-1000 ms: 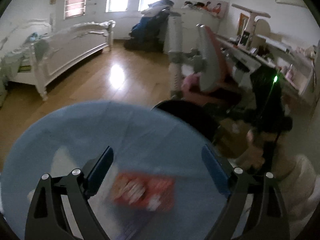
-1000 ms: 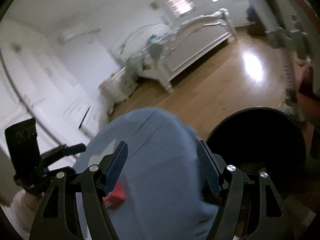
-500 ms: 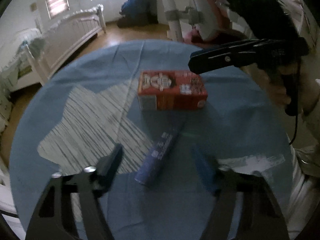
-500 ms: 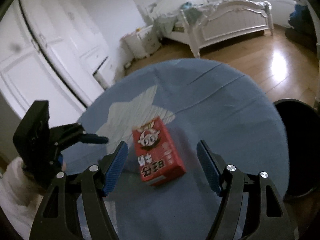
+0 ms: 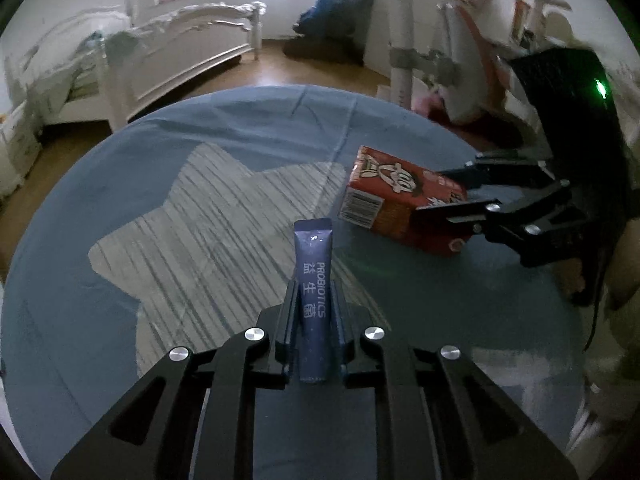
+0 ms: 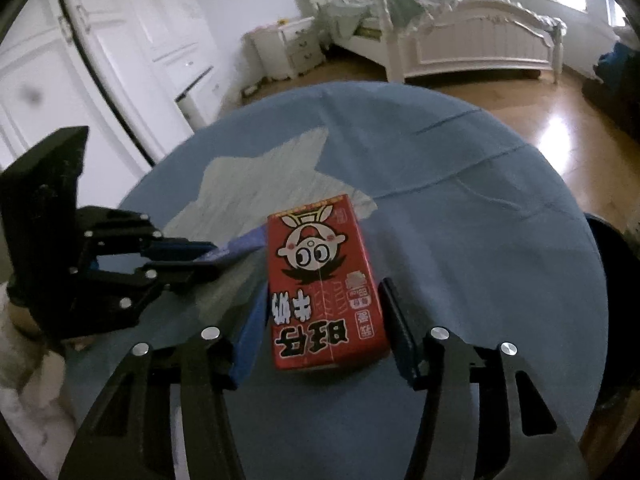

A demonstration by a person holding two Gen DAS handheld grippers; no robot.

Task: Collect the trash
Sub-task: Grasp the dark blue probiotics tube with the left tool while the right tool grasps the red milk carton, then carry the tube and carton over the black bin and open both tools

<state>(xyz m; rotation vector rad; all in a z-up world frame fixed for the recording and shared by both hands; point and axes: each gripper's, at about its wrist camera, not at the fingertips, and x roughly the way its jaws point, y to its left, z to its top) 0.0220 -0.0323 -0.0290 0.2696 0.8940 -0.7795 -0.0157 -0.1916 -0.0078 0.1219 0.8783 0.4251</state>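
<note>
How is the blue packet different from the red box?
The blue packet is thin and flat; the red box is thick and blocky. The packet bears small white letters; the box shows a cartoon face. The left tool is closing on the packet, pads tight against its sides; the right tool is closing around the box, with gaps on both sides. Both lie on the blue tablecloth.

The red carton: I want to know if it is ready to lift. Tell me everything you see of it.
The red carton is a small drink box with a cartoon face, white characters and a barcode end. It lies flat on the blue tablecloth, undented. It sits between the closing fingers of the right gripper; contact is unclear.
</note>
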